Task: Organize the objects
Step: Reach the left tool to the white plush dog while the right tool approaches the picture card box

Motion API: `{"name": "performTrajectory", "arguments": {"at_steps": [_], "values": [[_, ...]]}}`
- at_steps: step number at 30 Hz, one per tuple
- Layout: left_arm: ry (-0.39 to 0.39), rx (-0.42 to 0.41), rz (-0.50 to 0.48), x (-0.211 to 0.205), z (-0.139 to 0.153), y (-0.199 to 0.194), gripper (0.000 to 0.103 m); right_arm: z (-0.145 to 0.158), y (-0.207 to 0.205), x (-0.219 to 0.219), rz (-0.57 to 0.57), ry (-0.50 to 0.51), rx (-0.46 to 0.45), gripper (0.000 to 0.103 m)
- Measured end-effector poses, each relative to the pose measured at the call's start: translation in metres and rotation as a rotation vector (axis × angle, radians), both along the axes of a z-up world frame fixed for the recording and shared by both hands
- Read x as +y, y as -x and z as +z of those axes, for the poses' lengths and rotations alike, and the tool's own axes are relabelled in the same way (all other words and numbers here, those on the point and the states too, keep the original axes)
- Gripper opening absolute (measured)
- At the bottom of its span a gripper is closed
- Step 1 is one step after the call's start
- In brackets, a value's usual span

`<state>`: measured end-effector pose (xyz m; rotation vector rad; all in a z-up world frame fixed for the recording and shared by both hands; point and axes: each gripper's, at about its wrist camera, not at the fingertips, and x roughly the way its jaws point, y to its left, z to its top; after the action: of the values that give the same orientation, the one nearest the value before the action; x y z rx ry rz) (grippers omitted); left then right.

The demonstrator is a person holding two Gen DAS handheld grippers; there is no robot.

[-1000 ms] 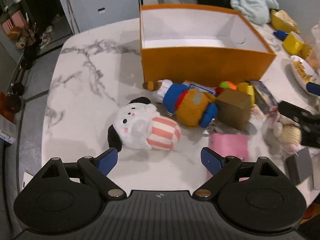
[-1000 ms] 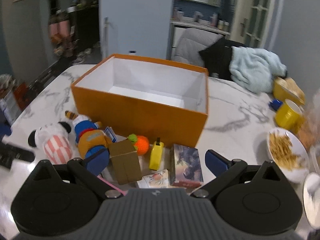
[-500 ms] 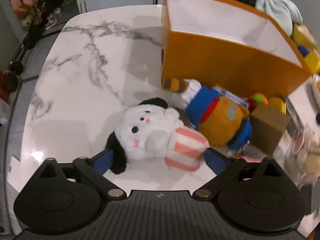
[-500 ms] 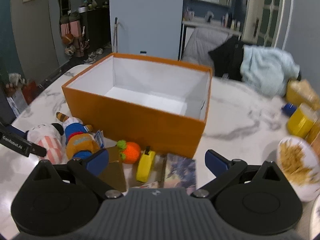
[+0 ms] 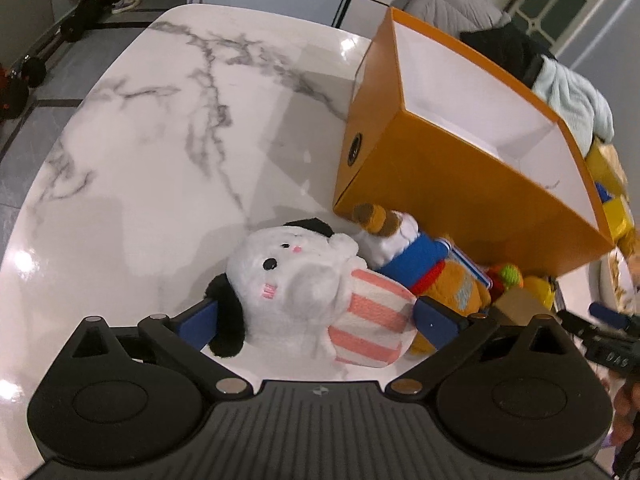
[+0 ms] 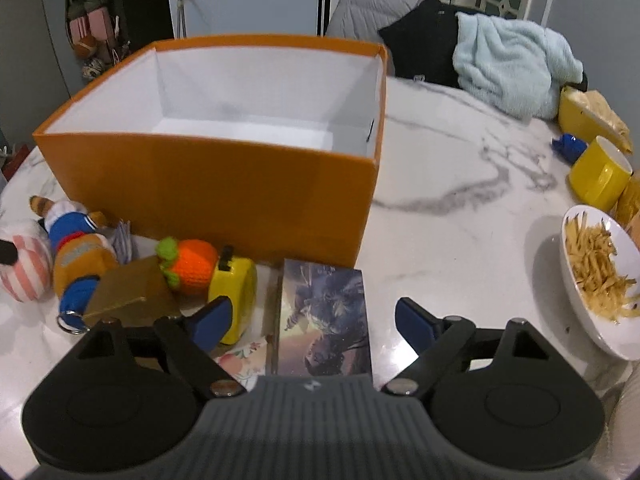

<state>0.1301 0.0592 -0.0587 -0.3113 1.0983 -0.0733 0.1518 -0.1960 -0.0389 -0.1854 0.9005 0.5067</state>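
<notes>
left tool [image 5: 316, 322]: wide open, but it's moved right in over the last second and now straddles the white plush dog [image 5: 304, 292], one blue pad by the black ear, the other by the striped end. Not squeezing yet as far as I can tell.
white plush dog: lying on its side on the worktop [image 5: 160, 168], just off the corner of the orange box [image 5: 440, 176], touching the blue-and-orange plush [image 5: 436, 268].
right tool [image 6: 312, 322]: open too, it's dropped lower and closer, now hovering over the picture card box [image 6: 324, 312] with the yellow tape measure [image 6: 234, 292] just beside its left pad.
orange box: nothing in it so far, white inside all bare.
what it means: pretty sure the dog is the first pick, close the pads and lift it into the box.
watch out: it's soft, so the grip could slip or drag the neighbouring plush along.
</notes>
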Motion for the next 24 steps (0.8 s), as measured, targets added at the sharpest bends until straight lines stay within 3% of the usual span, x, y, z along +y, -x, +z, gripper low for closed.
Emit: {"name": "performTrajectory", "arguments": {"at_steps": [15,19,24], "values": [[-0.132,-0.065,-0.070,-0.026,-0.002,-0.002,0.103,-0.016,-0.012,0.018,0.029,0.003,0.099,0.090],[-0.208,-0.031,-0.165,-0.039,-0.003,0.004,0.103,-0.016,-0.010,0.020,0.041,0.014,0.098,0.089],[-0.282,-0.093,-0.246,-0.049,-0.005,0.012,0.103,-0.017,-0.010,0.019,0.046,0.013,0.097,0.090]]}}
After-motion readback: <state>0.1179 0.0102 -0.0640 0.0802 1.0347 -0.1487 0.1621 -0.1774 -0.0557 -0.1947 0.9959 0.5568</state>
